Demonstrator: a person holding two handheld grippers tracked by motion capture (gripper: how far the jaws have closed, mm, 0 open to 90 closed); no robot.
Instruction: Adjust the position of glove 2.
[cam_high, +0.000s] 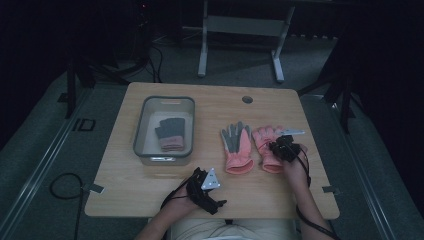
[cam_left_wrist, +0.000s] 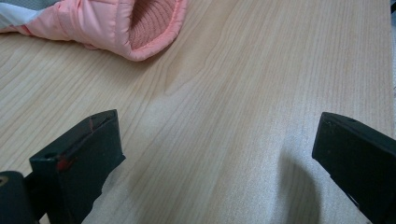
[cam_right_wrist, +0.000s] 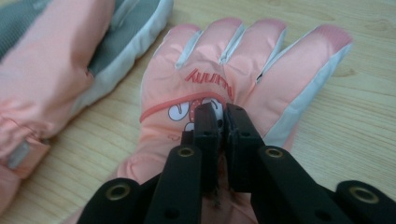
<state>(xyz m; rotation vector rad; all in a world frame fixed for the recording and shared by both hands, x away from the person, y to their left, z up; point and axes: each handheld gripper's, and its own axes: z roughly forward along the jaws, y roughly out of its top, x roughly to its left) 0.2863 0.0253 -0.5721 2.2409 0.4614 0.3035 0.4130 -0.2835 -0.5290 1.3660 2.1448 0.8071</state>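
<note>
Pink padded glove (cam_right_wrist: 219, 79) flat on the pale woodgrain table (cam_high: 150, 180), pinched at the back by the right gripper (cam_right_wrist: 219, 123), jaws nearly together on a fold of the puffy fabric. Lying just beside its twin, grey palm up (cam_high: 236, 145). Left gripper (cam_left_wrist: 215, 158) gaping wide over bare wood. Grey bin (cam_high: 141, 131) holding a knit pair. Dark room, carpeted floor.

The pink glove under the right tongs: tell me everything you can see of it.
The pink glove is padded, looks like smooth shiny fabric, with pale grey strips between the fingers, red lettering and a cartoon print on its back. It lies flat on the wooden table, back up, beside the second glove. The right tongs are shut, pinching a fold of its back.
</note>
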